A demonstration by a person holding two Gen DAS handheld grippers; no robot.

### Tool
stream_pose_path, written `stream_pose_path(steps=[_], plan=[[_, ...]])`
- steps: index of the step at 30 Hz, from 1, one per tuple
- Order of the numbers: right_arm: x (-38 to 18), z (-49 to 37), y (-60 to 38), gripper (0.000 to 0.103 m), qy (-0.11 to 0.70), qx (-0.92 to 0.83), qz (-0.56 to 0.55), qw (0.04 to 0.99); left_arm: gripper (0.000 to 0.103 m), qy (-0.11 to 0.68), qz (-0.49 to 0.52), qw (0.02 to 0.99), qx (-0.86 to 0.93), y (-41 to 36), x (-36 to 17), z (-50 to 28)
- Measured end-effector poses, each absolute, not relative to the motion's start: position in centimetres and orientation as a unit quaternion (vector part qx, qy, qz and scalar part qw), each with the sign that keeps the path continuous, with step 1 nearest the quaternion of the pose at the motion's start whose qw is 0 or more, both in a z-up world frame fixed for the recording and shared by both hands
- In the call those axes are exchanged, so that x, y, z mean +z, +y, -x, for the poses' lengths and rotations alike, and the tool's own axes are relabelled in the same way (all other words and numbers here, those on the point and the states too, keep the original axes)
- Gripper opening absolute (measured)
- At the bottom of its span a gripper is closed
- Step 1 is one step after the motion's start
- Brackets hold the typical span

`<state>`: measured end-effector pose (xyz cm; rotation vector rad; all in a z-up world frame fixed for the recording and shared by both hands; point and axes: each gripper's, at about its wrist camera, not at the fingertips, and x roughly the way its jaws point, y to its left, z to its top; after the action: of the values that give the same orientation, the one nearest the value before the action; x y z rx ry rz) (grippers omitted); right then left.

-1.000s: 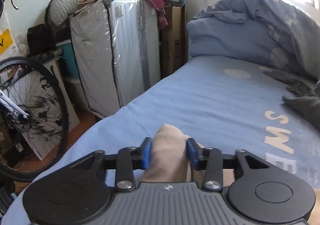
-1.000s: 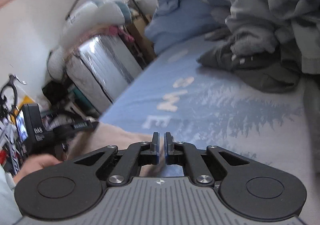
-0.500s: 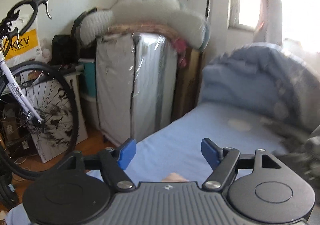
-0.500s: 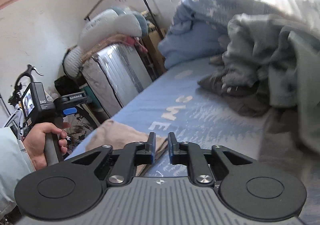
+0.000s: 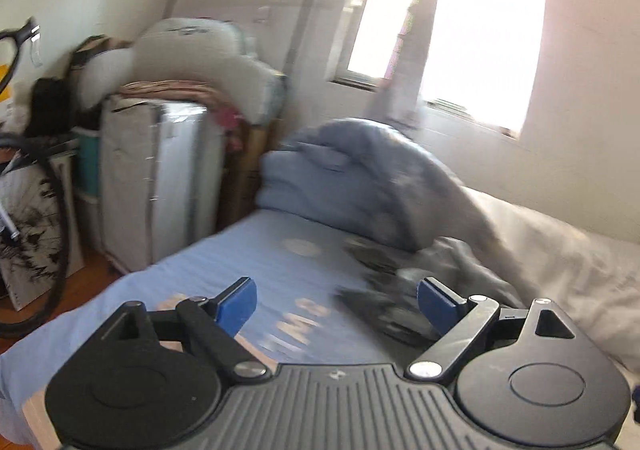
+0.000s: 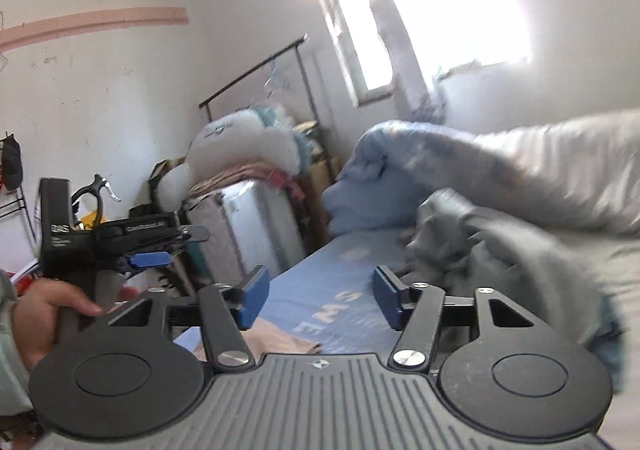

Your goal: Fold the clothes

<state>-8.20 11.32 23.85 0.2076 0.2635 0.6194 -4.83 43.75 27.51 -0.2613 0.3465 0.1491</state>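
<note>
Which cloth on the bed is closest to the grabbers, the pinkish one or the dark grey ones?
The pinkish-beige garment: it lies just below the open right gripper, while the dark grey clothes are heaped farther up the bed.

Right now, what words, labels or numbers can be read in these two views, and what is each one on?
"SWE": pale letters printed on the blue bedsheet, right wrist view; further letters are hidden behind the right gripper.
"DAS": white label on the back of the left gripper, right wrist view.
Blurred, unreadable: white lettering along the left gripper's side, small print under "DAS", a mark on the white pillow, and the sheet letters in the left wrist view.
</note>
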Motion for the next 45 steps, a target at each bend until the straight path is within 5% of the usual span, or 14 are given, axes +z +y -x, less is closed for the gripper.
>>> stream_pose_path(steps=[13,22,45], plan=[[30.1,19.8,-8.9,0.084,0.076,0.179,-0.122,0.973,0.093,0.220,0.068,0.973,-0.011,21.7,30.4,9.9],[29.9,22.2,-17.1,0.088,0.068,0.083,-0.108,0.988,0.093,0.245,0.066,0.963,-0.086,10.2,26.6,7.7],[11.2,4.4,-23.4,0.093,0.157,-0.045,-0.087,0.983,0.093,0.283,0.120,0.951,-0.036,0.5,7.7,-3.9]])
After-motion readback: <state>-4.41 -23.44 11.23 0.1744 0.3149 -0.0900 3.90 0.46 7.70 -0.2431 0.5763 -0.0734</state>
